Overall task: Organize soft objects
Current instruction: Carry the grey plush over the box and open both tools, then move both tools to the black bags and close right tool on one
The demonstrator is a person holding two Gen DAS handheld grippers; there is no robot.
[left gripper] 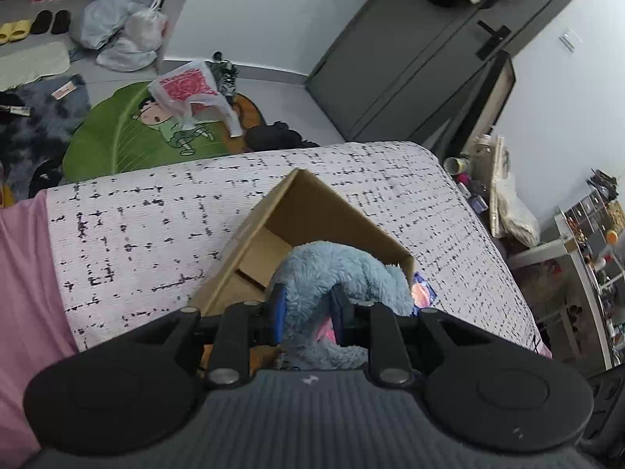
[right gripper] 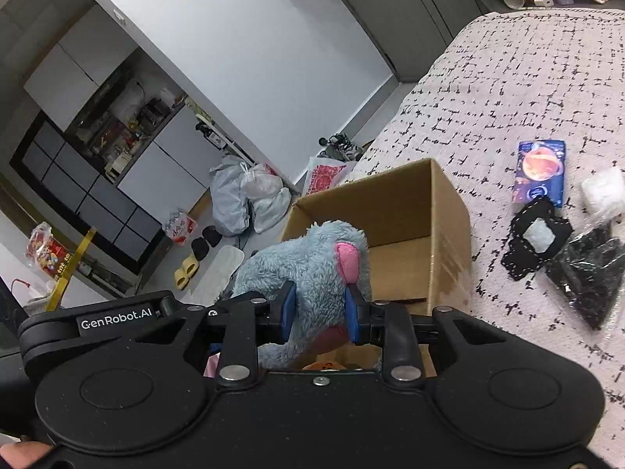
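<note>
We hold the blue plush toy [right gripper: 308, 262] over the cardboard box [right gripper: 441, 211] on the bed [left gripper: 156, 226], left tongs [left gripper: 308, 308] and right tongs [right gripper: 320, 308] clamped on fur; uneven release could, seemingly, snag it on the rim.

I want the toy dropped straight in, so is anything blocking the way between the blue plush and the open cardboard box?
Nothing visible does. The blue plush toy, clamped by the left gripper and right gripper, hangs at the cardboard box, whose open mouth faces it.
</note>
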